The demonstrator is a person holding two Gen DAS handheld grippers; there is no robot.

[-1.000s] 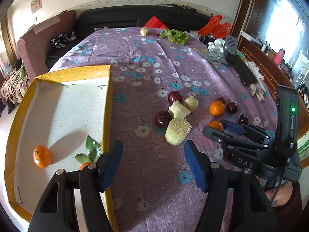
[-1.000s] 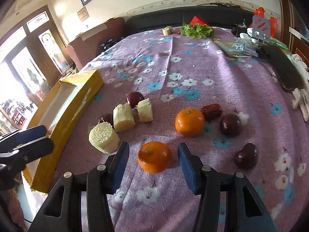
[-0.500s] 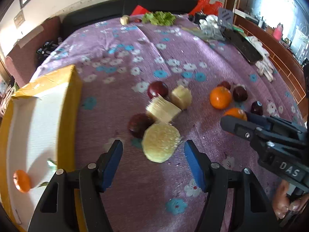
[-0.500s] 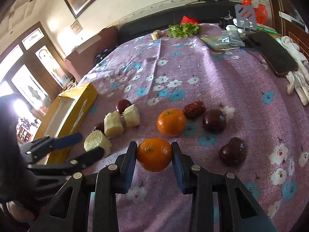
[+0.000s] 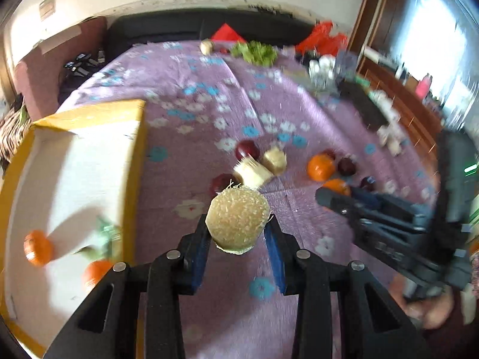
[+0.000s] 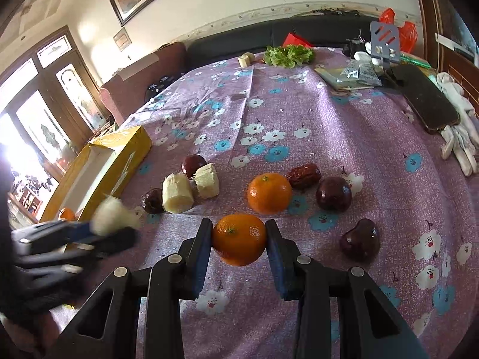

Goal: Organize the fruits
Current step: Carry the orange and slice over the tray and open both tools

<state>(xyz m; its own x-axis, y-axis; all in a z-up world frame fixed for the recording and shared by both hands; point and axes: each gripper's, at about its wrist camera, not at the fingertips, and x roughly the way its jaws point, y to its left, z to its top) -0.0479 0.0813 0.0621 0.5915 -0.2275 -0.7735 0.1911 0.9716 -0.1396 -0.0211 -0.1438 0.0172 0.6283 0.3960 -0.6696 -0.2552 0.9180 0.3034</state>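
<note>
While both grippers are working over the purple flowered counter (image 6: 299, 113), the left gripper (image 5: 238, 239) is clamping a pale fibrous sugarcane chunk (image 5: 238, 221) between its blue pads, the chunk looking raised off the cloth. The right gripper (image 6: 239, 240) is squeezing a tangerine (image 6: 239, 238), both pads pressing its sides. Just beyond it a second tangerine (image 6: 269, 193) is sitting on the cloth, touching or nearly touching a wrinkled red date (image 6: 304, 176). Two dark plums (image 6: 333, 194) (image 6: 359, 240) are lying toward the right edge of the counter, apart from each other. Left of the tangerines, two more cane pieces (image 6: 177, 194) (image 6: 206, 180) are resting side by side, with small dark fruits tucked against them. A yellow-rimmed white tray (image 5: 86, 116) is lying along the counter's left edge, holding two tangerines (image 5: 38, 247) (image 5: 95, 273) and a green leaf (image 5: 104, 236), blurred. Lettuce (image 6: 289, 55) is sitting at the far edge; a dark flat case (image 6: 425, 98) and white gloves (image 6: 458, 128) are lying near the far right edge.
</note>
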